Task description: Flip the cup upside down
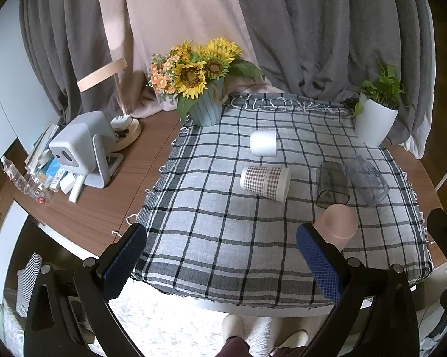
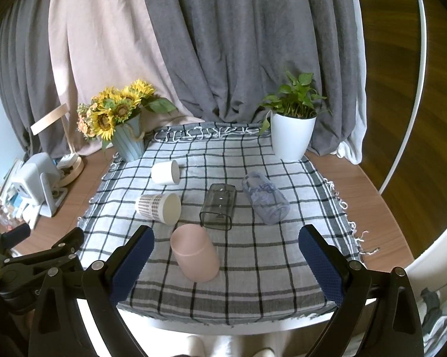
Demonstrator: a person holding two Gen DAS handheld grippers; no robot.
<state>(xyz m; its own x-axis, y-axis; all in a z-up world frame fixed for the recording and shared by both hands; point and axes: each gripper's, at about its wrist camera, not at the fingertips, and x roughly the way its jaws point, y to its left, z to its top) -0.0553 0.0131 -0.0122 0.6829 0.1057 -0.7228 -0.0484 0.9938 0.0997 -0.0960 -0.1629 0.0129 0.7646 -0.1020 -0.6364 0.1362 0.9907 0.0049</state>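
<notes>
A room hung with grey and pale pink curtains (image 2: 193,44) is seen behind a wooden table (image 2: 357,190), over which a checked cloth (image 2: 253,267) is spread. At the cloth's far corners a sunflower pot (image 2: 128,139) and a white planter (image 2: 291,136) are set. Five cups are laid on their sides on the cloth: a white cup (image 2: 165,172), a gingham cup (image 2: 159,208), a smoky clear cup (image 2: 219,206), a printed glass (image 2: 266,202) and, nearest, a pink cup (image 2: 195,255).

The pink cup is found directly ahead of the right gripper (image 2: 226,264), between its widely parted fingers but not touched by them; its long axis is angled away towards the left, closed base apparently farthest. The left gripper (image 1: 222,263) is likewise held wide and empty, with the pink cup (image 1: 341,227) off beyond its right finger. The right gripper is judged the nearer, and a grasp across the cup's body would be needed before upending
</notes>
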